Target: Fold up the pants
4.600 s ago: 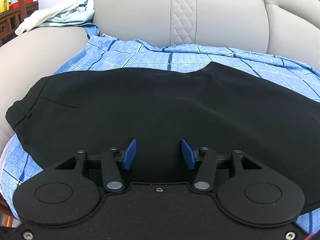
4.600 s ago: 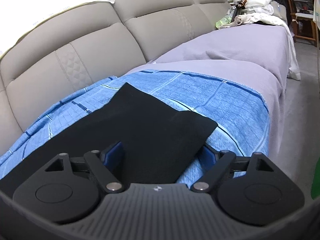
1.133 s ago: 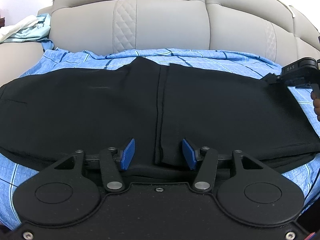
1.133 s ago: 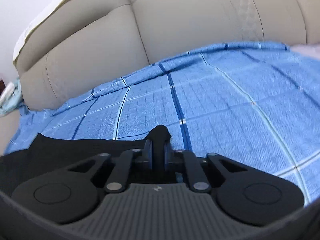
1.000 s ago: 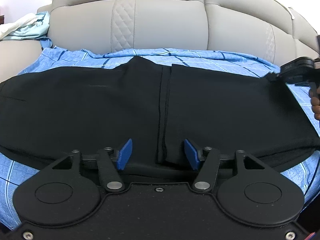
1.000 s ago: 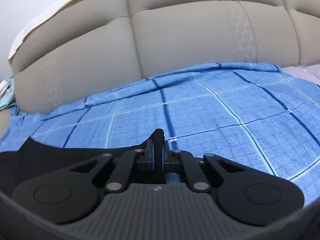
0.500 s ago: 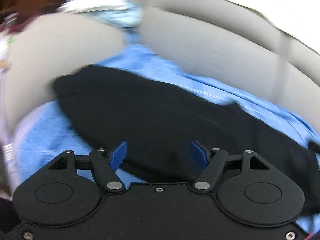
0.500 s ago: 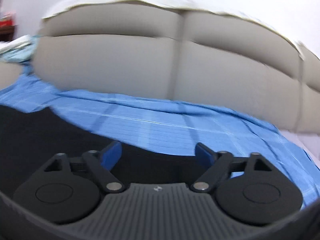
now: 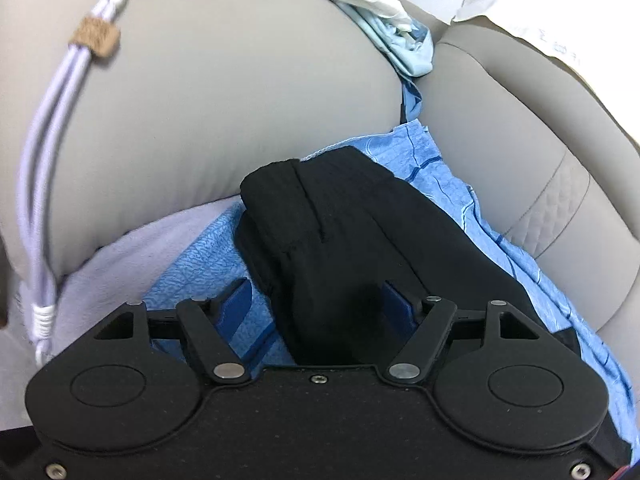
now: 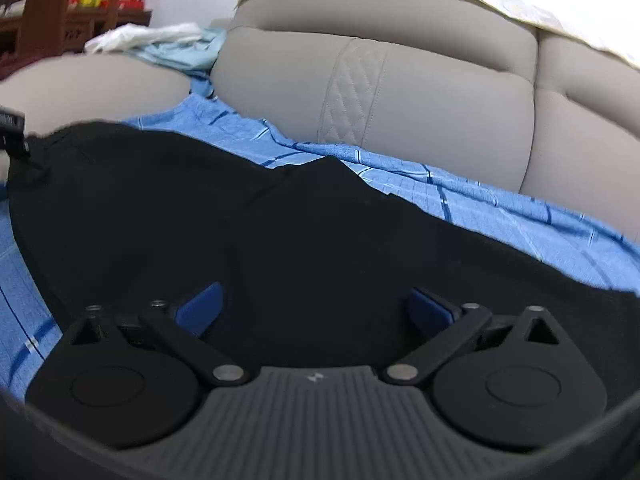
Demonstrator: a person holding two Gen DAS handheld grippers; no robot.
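- Pants (image 9: 352, 240), black, lie on the blue checked sheet (image 9: 192, 276) spread over the beige sofa (image 9: 224, 112), their waistband end toward the sofa's armrest.
- Left gripper (image 9: 316, 304) has its blue fingers (image 9: 236, 304) spread apart on either side of the waistband edge, not clamped.
- Right gripper (image 10: 316, 308) is wide apart above the middle of the pants (image 10: 280, 240), holding nothing.
- Pale clothes (image 10: 168, 46) sit on top of the sofa's armrest.

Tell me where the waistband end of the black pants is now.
In the left wrist view, the waistband end lies on the blue checked sheet beside the sofa armrest, ahead of the open left gripper.
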